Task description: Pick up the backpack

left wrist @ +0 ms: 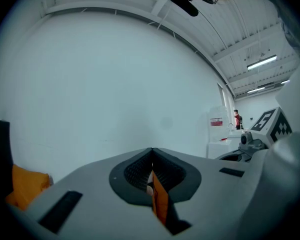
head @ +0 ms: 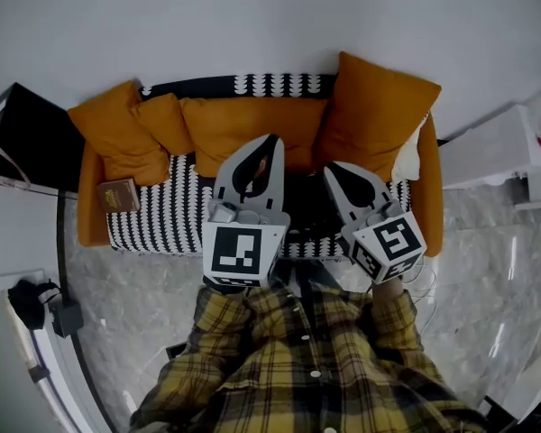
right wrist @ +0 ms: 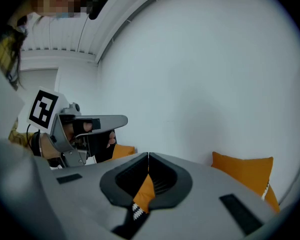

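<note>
A black backpack [head: 307, 207] lies on the seat of the orange sofa [head: 430, 207], mostly hidden between and under my two grippers. My left gripper [head: 272, 139] hovers over the sofa's middle, just left of the bag, jaws shut and empty. My right gripper [head: 328, 168] hangs over the bag's right side, also shut with nothing in it. In the left gripper view the closed jaw tips [left wrist: 151, 150] point at the bare white wall. The right gripper view shows closed tips [right wrist: 148, 155] with orange cushion behind them. The backpack appears in neither gripper view.
Several orange cushions [head: 379, 120] line the sofa back, over a black-and-white patterned throw [head: 162, 215]. A brown book [head: 118, 195] lies at the seat's left end. A black box [head: 32, 133] stands left of the sofa, a white cabinet [head: 491, 147] to its right.
</note>
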{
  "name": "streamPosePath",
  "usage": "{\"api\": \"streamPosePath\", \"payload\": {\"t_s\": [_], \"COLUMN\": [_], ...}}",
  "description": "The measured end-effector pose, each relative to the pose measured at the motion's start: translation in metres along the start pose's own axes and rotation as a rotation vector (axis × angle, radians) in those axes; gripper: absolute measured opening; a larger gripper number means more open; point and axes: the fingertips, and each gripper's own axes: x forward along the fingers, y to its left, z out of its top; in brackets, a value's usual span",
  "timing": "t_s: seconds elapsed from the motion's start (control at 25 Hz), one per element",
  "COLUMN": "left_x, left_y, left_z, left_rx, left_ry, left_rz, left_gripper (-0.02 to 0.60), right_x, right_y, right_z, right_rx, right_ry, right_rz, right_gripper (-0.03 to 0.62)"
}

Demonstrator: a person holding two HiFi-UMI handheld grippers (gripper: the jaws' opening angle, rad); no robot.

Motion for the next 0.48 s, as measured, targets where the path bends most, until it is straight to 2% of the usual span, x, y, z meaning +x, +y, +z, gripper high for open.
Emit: {"api": "streamPosePath", "payload": {"t_s": [0.28, 0.48], "left_x": [0.019, 0.024], "left_y": [-0.002, -0.002], "left_z": [-0.038, -0.086], "left_rx": [-0.044, -0.066], "left_ry": [0.081, 0.180], "left_rz": [-0.029, -0.056], "left_gripper": [0.018, 0.018], "right_x": [0.011, 0.022], "right_y": [-0.014, -0.026], "right_z": [-0.031, -0.071], "right_rx": [0.028, 0.057], "right_ry": [0.076, 0.149], "right_rz": [0.002, -0.012], "right_gripper": [0.017, 0.017]}}
